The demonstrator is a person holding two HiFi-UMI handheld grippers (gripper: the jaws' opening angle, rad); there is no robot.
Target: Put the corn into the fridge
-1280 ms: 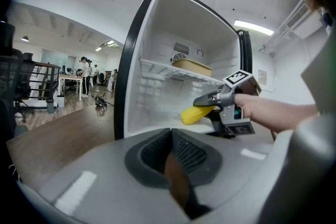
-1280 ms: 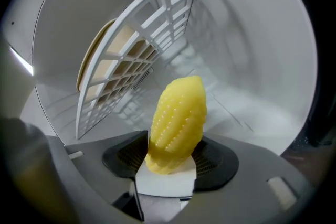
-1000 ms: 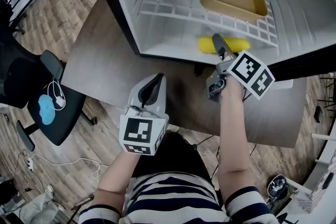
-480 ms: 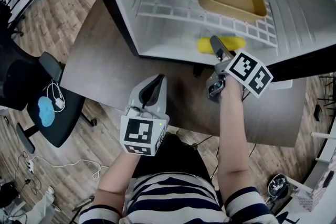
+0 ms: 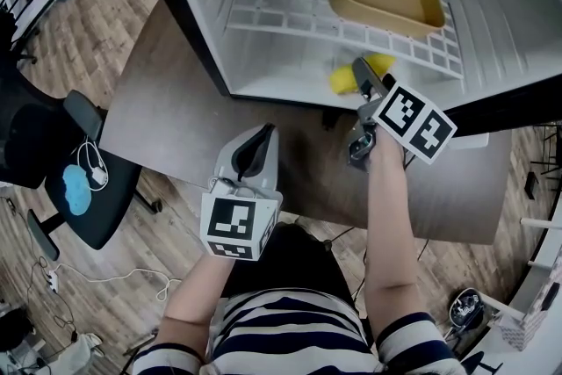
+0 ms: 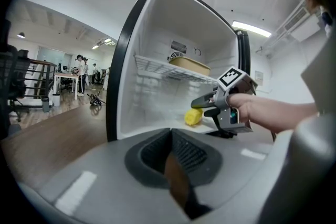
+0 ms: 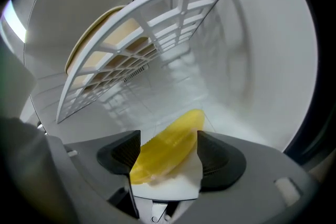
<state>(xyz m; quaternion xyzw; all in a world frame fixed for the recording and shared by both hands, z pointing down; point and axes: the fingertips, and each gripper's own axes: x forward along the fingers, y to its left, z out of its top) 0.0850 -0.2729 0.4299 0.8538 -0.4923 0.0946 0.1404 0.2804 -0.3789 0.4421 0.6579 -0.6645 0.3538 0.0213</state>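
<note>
Right gripper (image 5: pixel 362 75) fingers, apart and just narrowed slightly, straddle corn (image 7: pixel 168 145) in fridge (image 5: pixel 263 73); left gripper (image 5: pixel 259 145), at 8 o'clock, has fingers together.

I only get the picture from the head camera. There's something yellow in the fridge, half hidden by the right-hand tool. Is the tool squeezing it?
Observer: It seems not. In the right gripper view the corn lies lengthwise between the jaws of the right gripper. The jaws stand wide apart, having just closed a little, and the pads do not look pressed on it.
Operator: Is anyone else in that room? All I see is floor and a chair.
Observer: Yes. The left gripper view looks out level, and it shows people standing far off, to the left of the fridge.
</note>
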